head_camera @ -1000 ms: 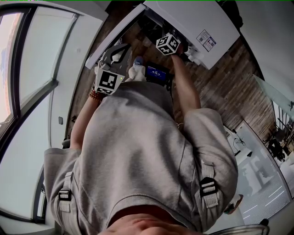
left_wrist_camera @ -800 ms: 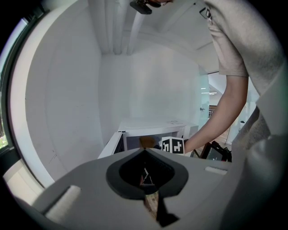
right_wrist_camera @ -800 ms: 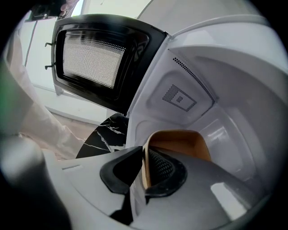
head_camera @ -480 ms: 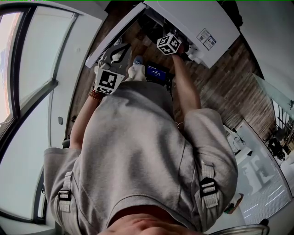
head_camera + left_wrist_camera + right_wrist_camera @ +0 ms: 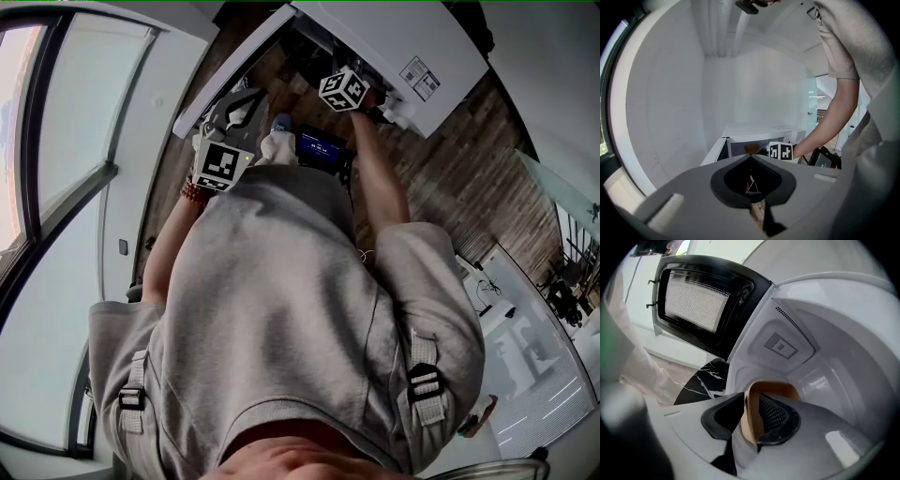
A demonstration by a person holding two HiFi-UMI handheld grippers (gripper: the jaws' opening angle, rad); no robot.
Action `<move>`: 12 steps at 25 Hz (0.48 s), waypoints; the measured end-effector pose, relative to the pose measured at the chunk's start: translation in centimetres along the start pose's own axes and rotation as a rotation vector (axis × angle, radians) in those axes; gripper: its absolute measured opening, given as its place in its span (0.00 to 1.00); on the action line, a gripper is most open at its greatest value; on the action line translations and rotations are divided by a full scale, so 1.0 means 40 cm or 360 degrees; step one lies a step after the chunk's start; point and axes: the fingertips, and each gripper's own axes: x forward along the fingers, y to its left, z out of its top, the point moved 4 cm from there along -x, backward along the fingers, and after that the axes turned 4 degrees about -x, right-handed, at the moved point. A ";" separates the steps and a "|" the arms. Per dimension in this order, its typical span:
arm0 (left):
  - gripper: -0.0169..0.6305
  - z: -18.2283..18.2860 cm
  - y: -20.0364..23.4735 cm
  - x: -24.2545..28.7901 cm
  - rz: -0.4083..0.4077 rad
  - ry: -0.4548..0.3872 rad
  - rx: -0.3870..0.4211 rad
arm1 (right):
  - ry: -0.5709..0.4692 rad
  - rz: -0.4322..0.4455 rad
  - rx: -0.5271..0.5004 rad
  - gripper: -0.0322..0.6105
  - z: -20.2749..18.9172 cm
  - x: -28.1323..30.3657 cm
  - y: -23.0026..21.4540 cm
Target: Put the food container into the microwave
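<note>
We see one tan paper food container (image 5: pixel 765 391). It is pinched by its rim in the right tongs (image 5: pixel 759 416), one jaw outside the wall and the dark, textured one inside. It is held within the cavity of the single white microwave (image 5: pixel 825 357), whose smooth walls curve round it on the right and above. We cannot tell whether its base touches the cavity floor.

To the left of the cavity the microwave's one black-framed door with a mesh window (image 5: pixel 698 298) hangs wide open. Below the door lies a patch of black, white-veined marble worktop (image 5: pixel 701 383).

The left tongs (image 5: pixel 750 161) are pressed together with nothing between them. They are held off to the side, pointing towards the microwave. In the left gripper view the right gripper's marker cube and the person's bare forearm (image 5: pixel 829 117) stand in front of the opening, with a brown edge just beside the cube.

In the head view the person's grey shirt (image 5: pixel 281 309) fills most of the frame, and the right cube covers the microwave's mouth, so the container does not show there. Between the two tongs sits one small dark device with a lit blue screen (image 5: pixel 321 147). Brown wood-plank floor (image 5: pixel 469 159) lies beyond.
</note>
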 end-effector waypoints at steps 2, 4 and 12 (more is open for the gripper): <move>0.02 0.003 -0.002 -0.002 -0.0001 -0.0003 0.0003 | -0.0011 -0.0001 -0.0002 0.21 0.006 -0.006 -0.001; 0.02 0.003 -0.003 -0.004 -0.0002 -0.0004 0.0005 | -0.0022 0.0002 -0.0009 0.21 0.012 -0.011 0.000; 0.02 0.008 -0.011 -0.005 -0.0005 -0.0006 0.0012 | -0.0085 -0.0029 -0.0036 0.21 0.026 -0.037 -0.004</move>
